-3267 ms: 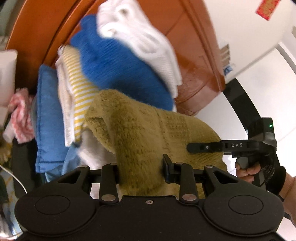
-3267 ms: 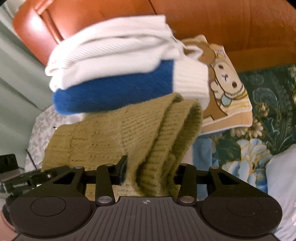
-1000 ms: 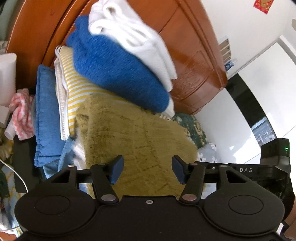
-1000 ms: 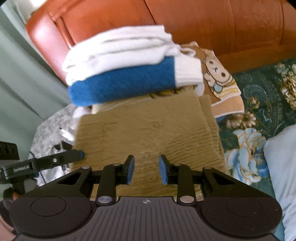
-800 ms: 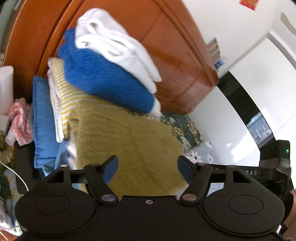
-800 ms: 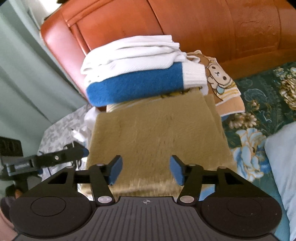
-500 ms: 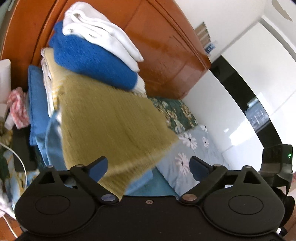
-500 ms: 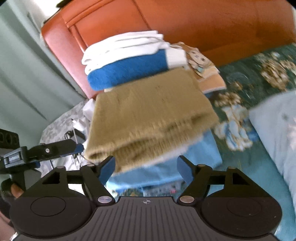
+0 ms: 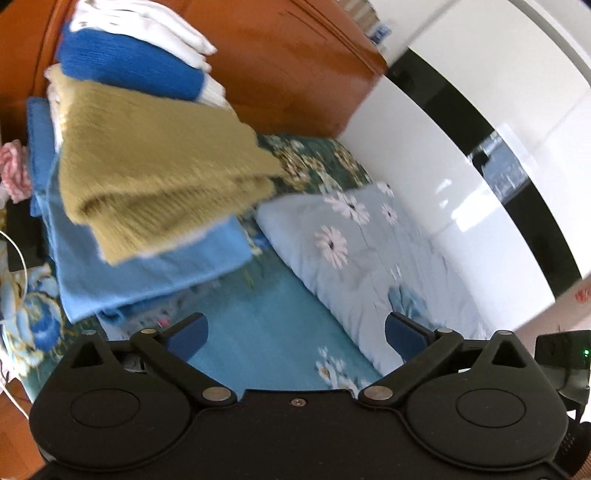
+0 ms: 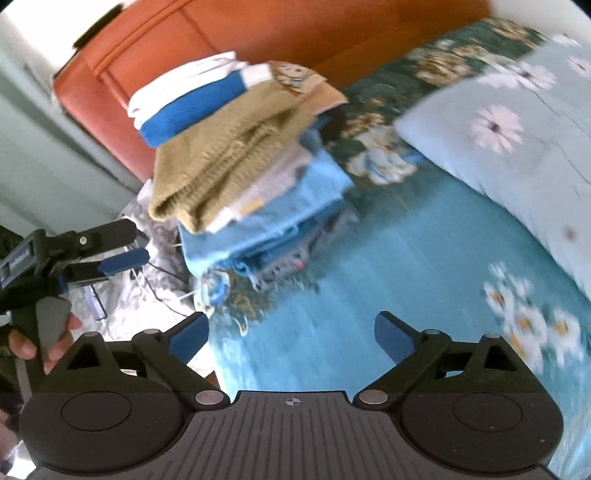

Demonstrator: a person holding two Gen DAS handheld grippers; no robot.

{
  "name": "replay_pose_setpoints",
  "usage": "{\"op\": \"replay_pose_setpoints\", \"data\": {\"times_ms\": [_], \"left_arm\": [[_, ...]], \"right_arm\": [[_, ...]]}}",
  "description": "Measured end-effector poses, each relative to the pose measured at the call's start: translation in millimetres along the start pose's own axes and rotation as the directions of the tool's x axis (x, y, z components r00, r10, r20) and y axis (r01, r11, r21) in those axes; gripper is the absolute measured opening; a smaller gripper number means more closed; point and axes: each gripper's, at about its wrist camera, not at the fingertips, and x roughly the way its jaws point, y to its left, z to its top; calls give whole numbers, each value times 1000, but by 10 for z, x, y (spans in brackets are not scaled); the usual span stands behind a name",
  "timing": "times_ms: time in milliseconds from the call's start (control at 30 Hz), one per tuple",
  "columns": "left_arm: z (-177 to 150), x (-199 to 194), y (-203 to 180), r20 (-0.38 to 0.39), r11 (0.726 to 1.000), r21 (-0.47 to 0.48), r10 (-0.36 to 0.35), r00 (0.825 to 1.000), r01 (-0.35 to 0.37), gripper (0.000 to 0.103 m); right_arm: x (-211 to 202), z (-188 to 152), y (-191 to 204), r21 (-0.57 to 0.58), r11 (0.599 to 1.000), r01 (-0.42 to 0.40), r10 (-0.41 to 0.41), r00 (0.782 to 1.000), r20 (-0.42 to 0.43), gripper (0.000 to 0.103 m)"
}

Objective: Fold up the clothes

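My two claws hang empty over the bed (image 9: 258, 332), both spread wide with nothing between the blue pads; their jaws have just been opening. The left gripper (image 9: 295, 330) and the right gripper (image 10: 291, 332) point down at bare turquoise bedspread, well apart from the clothes.

The olive knitted sweater (image 9: 155, 162), folded into a thick rectangle, lies on top of the near stack at the head end of the bed, by the orange-brown headboard (image 9: 295, 74). I judge it sits there because that is where finished pieces go: under it lie a pale layer and a folded light blue garment (image 9: 147, 269), squared up the same way. Behind it, against the headboard, a blue sweater (image 9: 129, 70) carries white folded clothes (image 9: 147, 26), a second, taller heap.

From the right wrist view the sweater's folded edge faces me, its layers lying flat and even, so it looks settled without any hold. My left hand (image 10: 40, 332) shows at that picture's left edge, gripping its tool beside the stack.

A flowered pale blue pillow (image 9: 369, 251) lies along the bed's far side by the white wall. To my eye this piece is done; no unfolded garment shows in either view.
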Motion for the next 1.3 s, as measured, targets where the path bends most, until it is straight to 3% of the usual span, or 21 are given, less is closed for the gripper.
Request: {"op": "replay_pose_setpoints", "data": {"times_ms": [333,533,700,867,1133,1300], "left_arm": [[-713,-14,-898,-73,983,184,-14,997,27,101],[-1121,79,-1402,-153,957,285,-20,988,63,101],[-1442,120,-1831,-190,926,363,-37,981,106,101],[-1764,200,-2169,-254,888,432,-50,966,160,101],[-2180,299,-2411,-307,830,536,18,952,157,101],[-2272,340,-2376,-336,800,578,53,940,162,101]], "right_arm": [[-771,-1041,-373,132,987,89,-98,993,60,102],[-1259,-1537,-488,159,973,170,-191,973,129,103],[-1623,-1922,-532,201,952,232,-271,943,193,103],[-1823,-2299,-580,256,917,305,-358,914,190,103],[-1880,-2723,-579,356,809,468,-533,839,111,103],[-1873,-2878,-473,452,750,483,-579,809,96,103]]}}
